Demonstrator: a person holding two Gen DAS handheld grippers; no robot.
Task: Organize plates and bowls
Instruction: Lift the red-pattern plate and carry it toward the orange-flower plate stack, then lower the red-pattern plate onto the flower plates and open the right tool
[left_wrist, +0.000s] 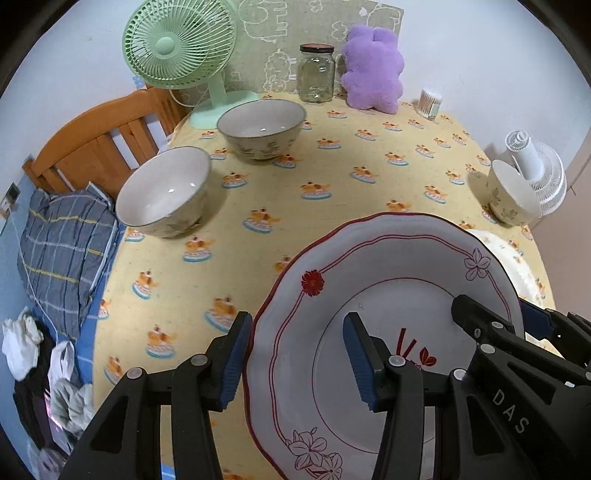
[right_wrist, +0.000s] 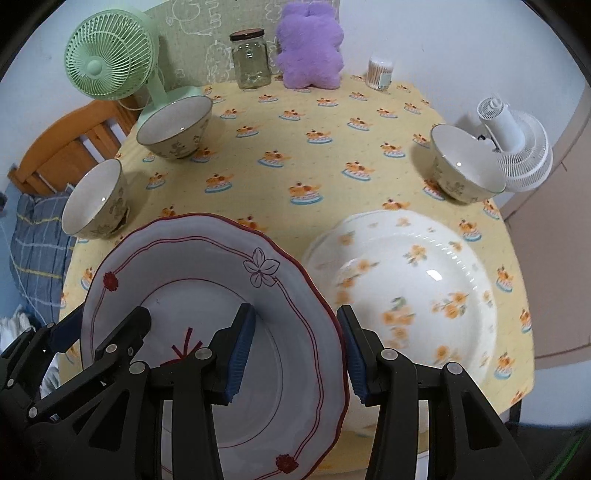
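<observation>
green fan, glass jar, purple plush

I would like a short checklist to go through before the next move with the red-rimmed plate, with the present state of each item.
1. Left tool grips the red-rimmed plate: ok, the rim sits between its fingers.
2. Right tool grips the opposite rim: ok.
3. Plate clear of the table: ok, it appears to hang above the cloth.
4. Floral plate free on top: ok, nothing lies in it.
5. Bowls out of the way: ok, the nearest bowl stands behind the floral plate, apart from it.
6. Plate held level: cannot tell from these views.
</observation>
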